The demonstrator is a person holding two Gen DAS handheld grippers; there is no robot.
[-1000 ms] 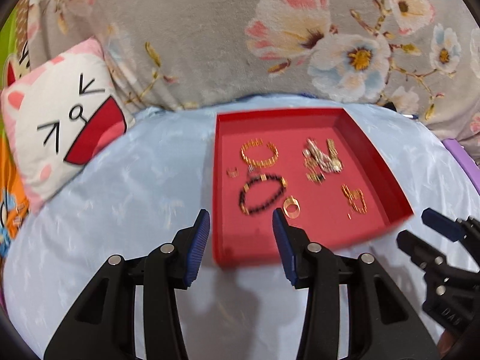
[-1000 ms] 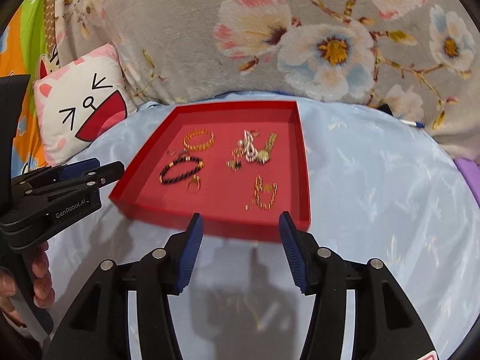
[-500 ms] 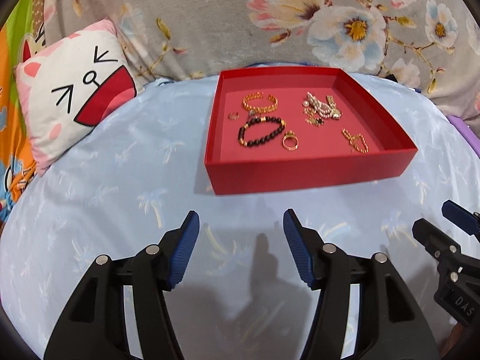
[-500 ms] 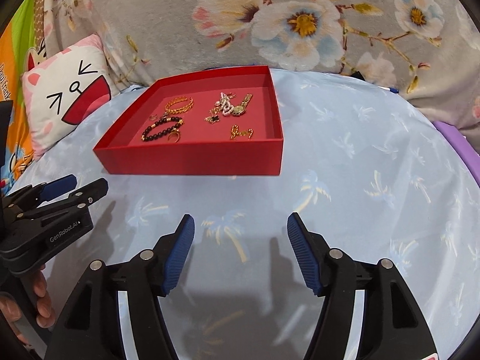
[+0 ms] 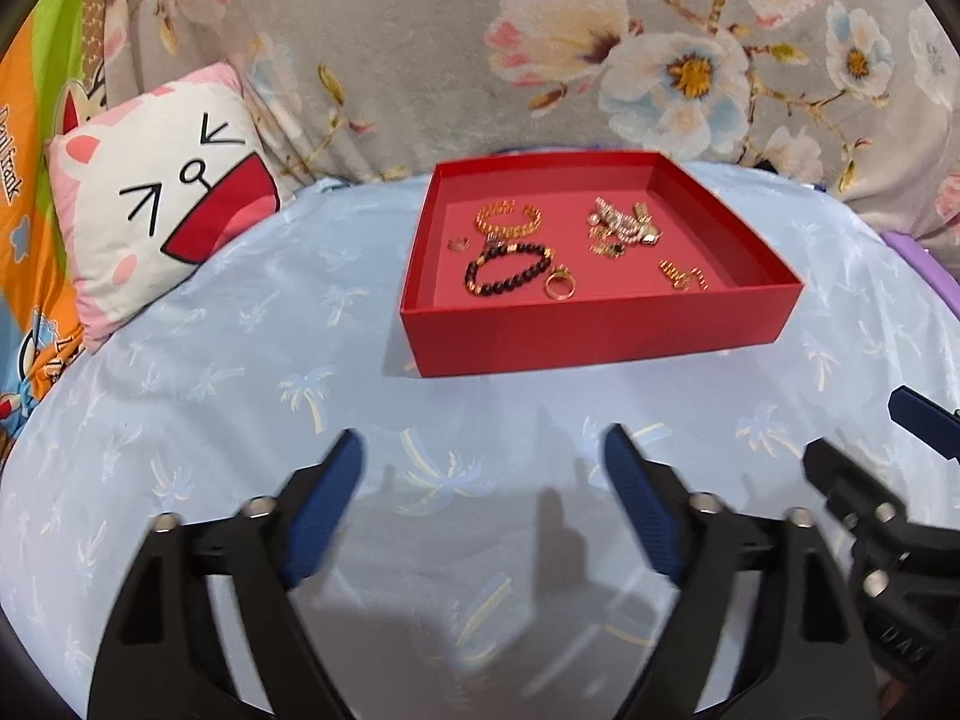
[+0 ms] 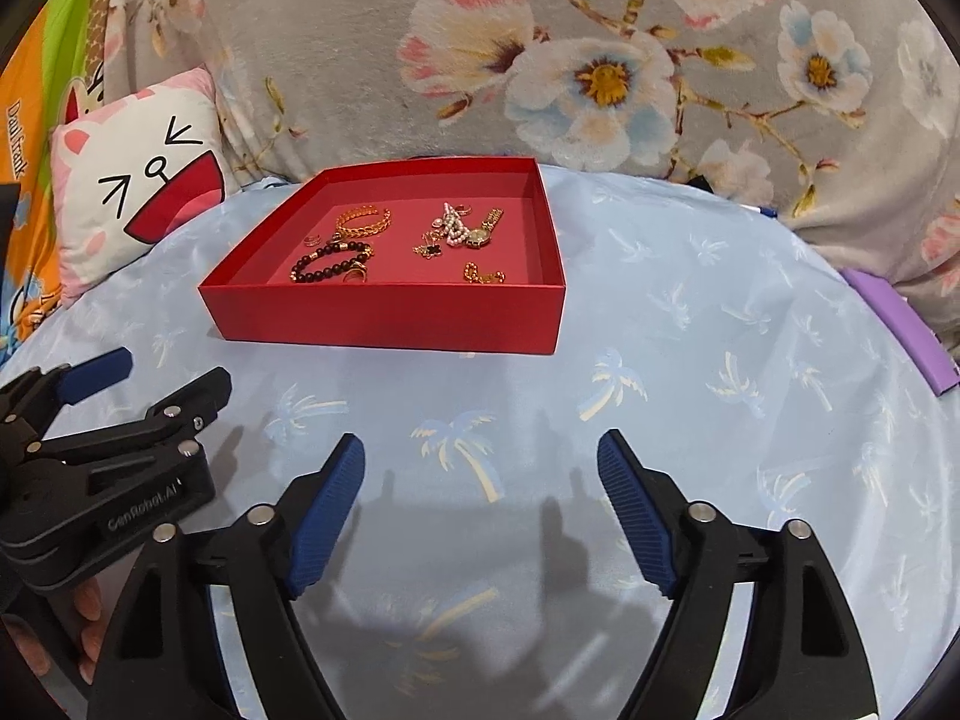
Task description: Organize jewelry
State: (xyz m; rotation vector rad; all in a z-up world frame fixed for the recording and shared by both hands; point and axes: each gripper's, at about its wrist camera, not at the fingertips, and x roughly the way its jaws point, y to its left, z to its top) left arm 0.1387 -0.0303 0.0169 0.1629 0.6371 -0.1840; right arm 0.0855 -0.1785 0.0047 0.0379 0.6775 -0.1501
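Up front in the left wrist view, the left gripper [image 5: 483, 468] hung spread wide over the blue sheet [image 5: 240, 372], its blue pads [image 5: 327, 510] grasping nothing. Beyond it, well apart, sat the red tray [image 5: 594, 330] with the jewelry inside. A gold bangle [image 5: 509, 219] lay toward the back left, a small ring [image 5: 459, 244] just left of it, and a black bead bracelet [image 5: 507, 269] in front. A gold ring [image 5: 560, 286] lay just beside the beads on their right. A tangle of pearls and chains [image 5: 624, 228] lay at the back right, and a gold chain [image 5: 684, 276] in front of that. The right gripper [image 5: 870, 438] entered at the right edge, its jaws parted. A cat pillow [image 5: 156, 210] leaned at the left against the floral blanket [image 5: 420, 48].

From the right wrist view, the right gripper [image 6: 480, 468] also stood released and empty above the sheet [image 6: 690, 330]. The tray [image 6: 384, 312] lay ahead to the left, holding the bangle [image 6: 363, 221], bead bracelet [image 6: 330, 261], pearl tangle [image 6: 462, 228] and chain [image 6: 483, 275]. The left gripper [image 6: 174, 375] showed at the lower left, jaws apart, short of the tray. A purple strip [image 6: 900, 324] lay at the right edge.
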